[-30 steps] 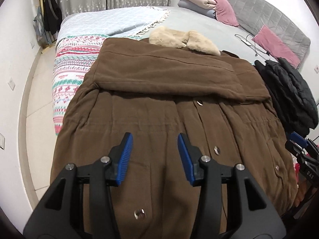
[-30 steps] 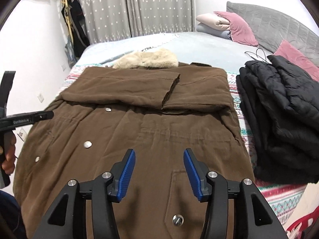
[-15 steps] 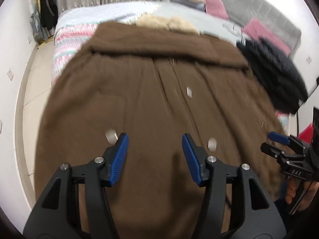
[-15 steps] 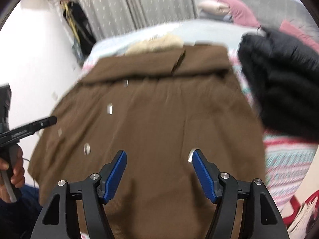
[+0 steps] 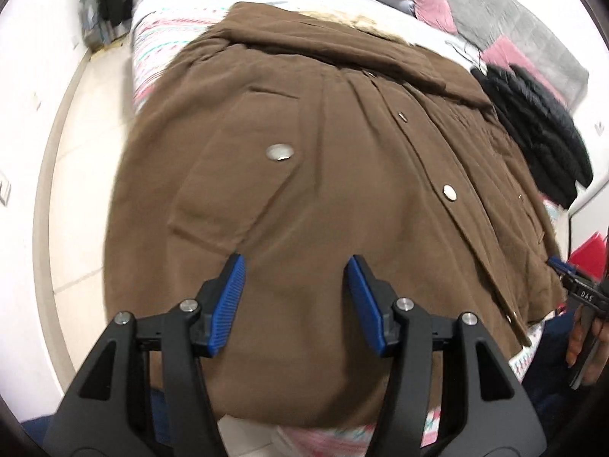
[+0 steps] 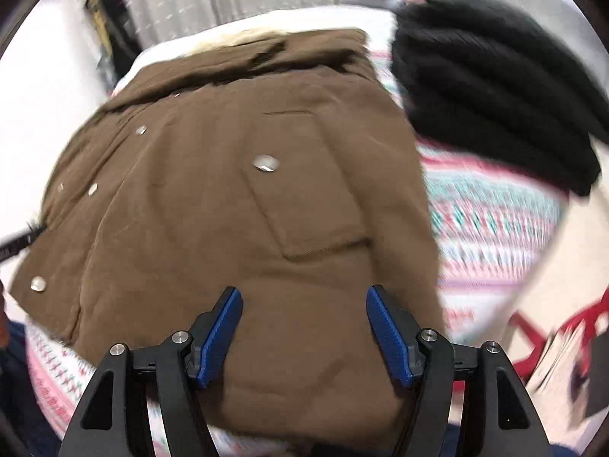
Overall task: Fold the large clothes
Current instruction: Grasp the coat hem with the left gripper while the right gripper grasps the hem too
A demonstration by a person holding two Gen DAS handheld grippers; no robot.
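Two grippers hover over a brown parka on a bed

The brown parka [image 5: 327, 175] lies spread front-up on the patterned bedspread [image 6: 491, 221], its fur collar [image 5: 342, 19] toward the pillows, beside a black quilted jacket [image 6: 491, 87]. The left gripper [image 5: 295, 301] and right gripper [image 6: 302, 337] both stand open above the hem, blue pads [image 5: 228, 301] apart, with nothing clamped

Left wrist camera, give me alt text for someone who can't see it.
A large brown coat with metal snap buttons lies spread on a bed, and the left gripper hangs over its lower hem, jaws open with nothing between them. A folded black jacket sits to the right, pillows behind it. The right gripper shows at the right edge.
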